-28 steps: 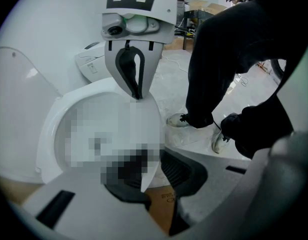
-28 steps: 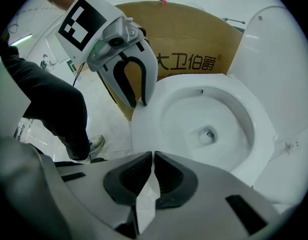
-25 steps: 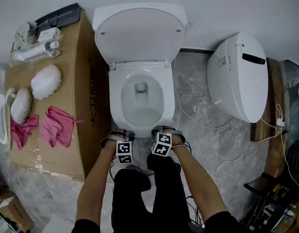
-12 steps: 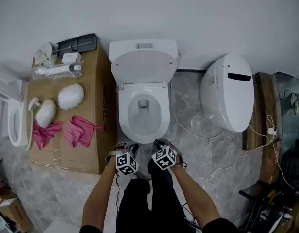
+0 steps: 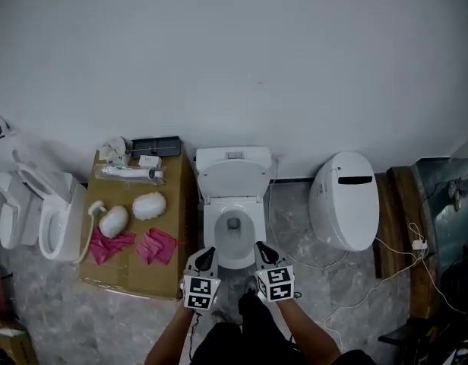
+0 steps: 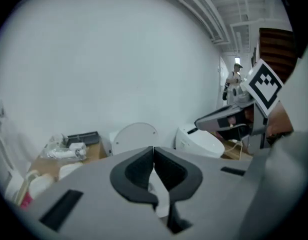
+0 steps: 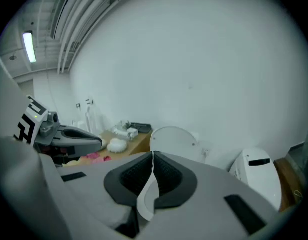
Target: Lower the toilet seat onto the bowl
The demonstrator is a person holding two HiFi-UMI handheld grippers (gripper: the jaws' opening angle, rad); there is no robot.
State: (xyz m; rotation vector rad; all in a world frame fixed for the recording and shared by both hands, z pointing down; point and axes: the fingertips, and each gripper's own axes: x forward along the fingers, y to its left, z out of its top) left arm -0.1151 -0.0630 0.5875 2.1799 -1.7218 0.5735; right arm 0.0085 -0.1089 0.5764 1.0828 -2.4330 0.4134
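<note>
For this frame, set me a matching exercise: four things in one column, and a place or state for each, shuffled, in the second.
Things
1. toilet lid
2. pink cloths
3. black tray
4. left gripper

Places or states
A. jaws together, nothing between them
B. at the far end of the cardboard box
C. raised, standing back against the tank
D. lying on the near half of the cardboard box

Pairs: 1-C, 2-D, 3-B, 4-A

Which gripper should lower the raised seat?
Marginally the right gripper: it sits a little nearer the bowl than the left gripper. Both hang short of the raised seat, jaws just closed further, empty.
</note>
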